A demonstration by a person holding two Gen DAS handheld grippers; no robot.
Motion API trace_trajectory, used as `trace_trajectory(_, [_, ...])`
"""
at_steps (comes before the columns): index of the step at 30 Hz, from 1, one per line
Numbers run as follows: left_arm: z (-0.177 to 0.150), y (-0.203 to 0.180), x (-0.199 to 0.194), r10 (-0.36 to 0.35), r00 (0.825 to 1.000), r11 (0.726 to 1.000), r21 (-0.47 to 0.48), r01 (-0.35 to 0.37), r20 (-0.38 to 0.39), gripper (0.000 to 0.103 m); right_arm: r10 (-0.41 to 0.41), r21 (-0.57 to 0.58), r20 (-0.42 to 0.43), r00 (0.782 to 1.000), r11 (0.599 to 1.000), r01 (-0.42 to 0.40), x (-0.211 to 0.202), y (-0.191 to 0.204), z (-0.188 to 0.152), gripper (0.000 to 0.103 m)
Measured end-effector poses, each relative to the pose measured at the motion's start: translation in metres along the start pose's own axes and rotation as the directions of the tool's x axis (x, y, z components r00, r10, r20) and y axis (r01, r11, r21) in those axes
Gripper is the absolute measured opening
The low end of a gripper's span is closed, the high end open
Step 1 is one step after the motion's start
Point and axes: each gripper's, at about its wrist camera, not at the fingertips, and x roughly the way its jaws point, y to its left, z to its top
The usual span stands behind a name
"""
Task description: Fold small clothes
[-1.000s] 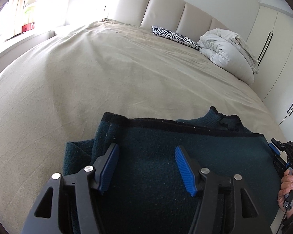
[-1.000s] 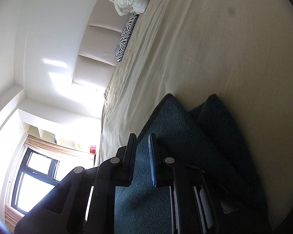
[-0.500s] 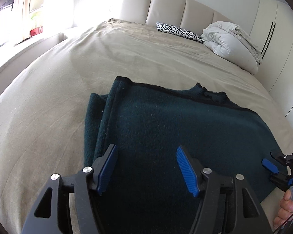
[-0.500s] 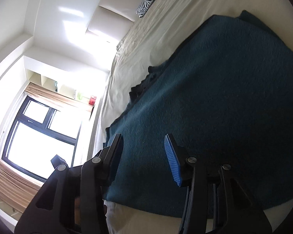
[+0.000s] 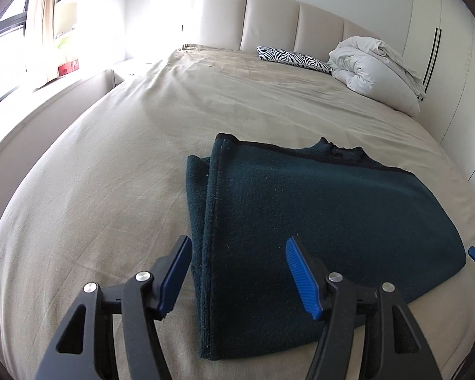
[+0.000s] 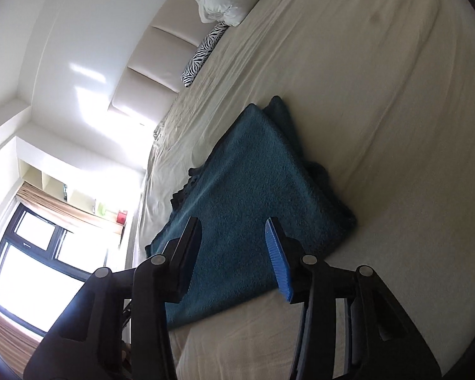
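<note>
Garment (image 5: 316,218), dark teal fleece, lay folded flat on beige bed (image 5: 110,174), centre-right of left view. I held left gripper (image 5: 237,277) above near edge, jaws apart, empty. Right gripper (image 6: 234,256) jaws just been opening, nothing between: fold released.

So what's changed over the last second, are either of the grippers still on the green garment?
No. The right gripper, shut on the dark green garment's edge a second ago, has just been opening and now has nothing between its jaws. Both grippers have drawn back, the left gripper open throughout. The garment stays folded flat on the bed; the zebra pillow and white duvet are unmoved.
</note>
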Motion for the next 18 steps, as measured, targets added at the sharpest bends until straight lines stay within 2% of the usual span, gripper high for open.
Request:
trace_trajectory(3, [-0.001,0.011,-0.007,0.000,1.000,1.000,-0.020,0.000,0.000,0.070,-0.035,-0.106,-0.010,0.999,0.994,0.034,0.011,0.044,-0.008,0.048])
trace_trajectory(7, [-0.004,0.031,-0.009,-0.008,1.000,0.997,-0.081,0.006,-0.016,0.073,-0.052,-0.259,-0.057,0.997,0.965,0.036,0.029,0.103,-0.027,0.051])
trace_trajectory(12, [-0.009,0.069,-0.006,-0.113,0.993,0.967,-0.231,0.102,-0.032,0.076,-0.087,-0.438,-0.093,0.992,0.898,0.038,0.050,0.157,-0.057,0.055])
trace_trajectory(14, [-0.011,0.083,0.000,-0.198,0.979,0.936,-0.305,0.176,-0.044,0.076,-0.079,-0.473,-0.107,0.991,0.881,0.019,0.052,0.173,-0.063,0.061])
trace_trajectory(15, [-0.011,0.091,0.005,-0.252,0.967,0.911,-0.348,0.222,-0.045,0.075,-0.069,-0.480,-0.114,0.991,0.877,0.006,0.052,0.179,-0.065,0.063])
trace_trajectory(17, [-0.011,0.102,0.015,-0.363,0.931,0.849,-0.426,0.312,-0.042,0.075,-0.040,-0.481,-0.139,0.990,0.876,-0.032,0.061,0.187,-0.066,0.063])
trace_trajectory(18, [-0.009,0.104,0.021,-0.397,0.916,0.829,-0.450,0.333,-0.053,0.075,-0.019,-0.471,-0.164,0.986,0.880,-0.062,0.064,0.189,-0.065,0.063])
